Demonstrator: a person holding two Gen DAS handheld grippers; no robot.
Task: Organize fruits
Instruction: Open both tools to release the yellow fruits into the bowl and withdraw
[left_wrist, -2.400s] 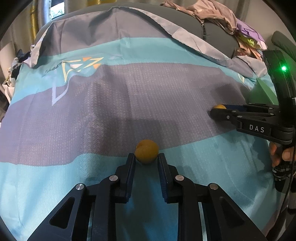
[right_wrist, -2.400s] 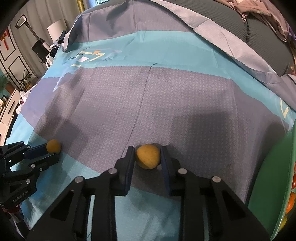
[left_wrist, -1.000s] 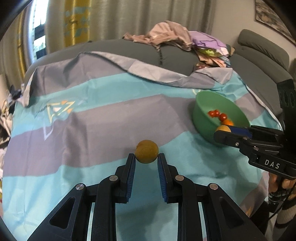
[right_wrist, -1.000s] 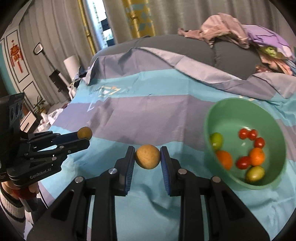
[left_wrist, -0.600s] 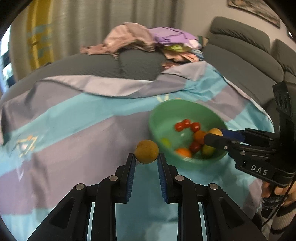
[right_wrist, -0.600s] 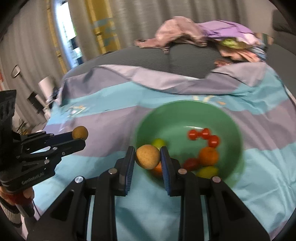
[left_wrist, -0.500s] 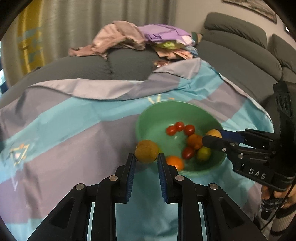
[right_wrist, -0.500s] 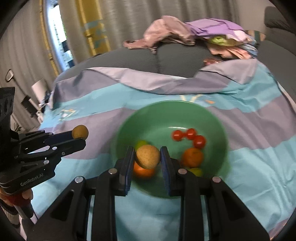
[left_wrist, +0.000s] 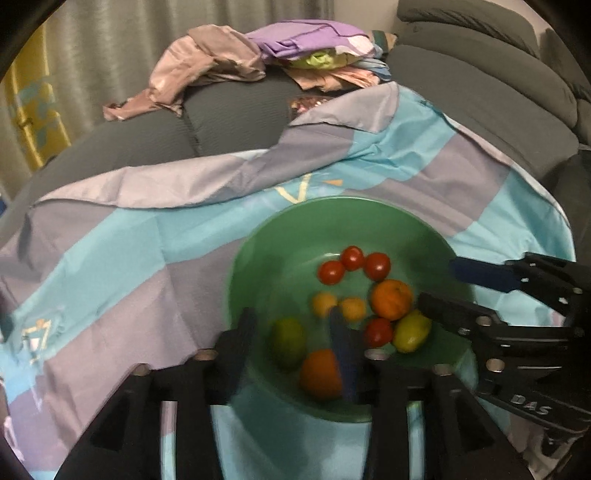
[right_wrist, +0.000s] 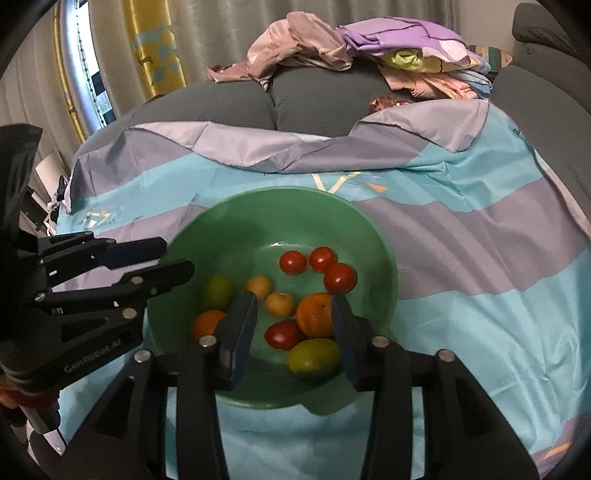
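Note:
A green bowl (left_wrist: 295, 236) (right_wrist: 258, 221) sits on the striped cloth and holds several fruits. Two small yellow-brown round fruits (left_wrist: 324, 303) (right_wrist: 259, 286) lie side by side on its floor, free of any pads. My left gripper (left_wrist: 291, 332) hangs over the bowl's near left side with its jaws opening and nothing between them. My right gripper (right_wrist: 291, 319) hangs over the bowl's near side, its jaws also opening and empty. Each shows in the other's view: the left gripper (right_wrist: 171, 260) at the left rim, the right gripper (left_wrist: 447, 291) at the right rim.
Also in the bowl are three red tomatoes (right_wrist: 321, 260), a fourth red one, two oranges (right_wrist: 314, 314) and two greenish fruits (right_wrist: 314, 356). The blue and grey cloth (right_wrist: 480, 258) covers a grey sofa. A heap of clothes (right_wrist: 351, 44) lies behind.
Both grippers carried a small round fruit from the cloth to above the bowl. Their jaws have since parted and both fruits now lie in the bowl.

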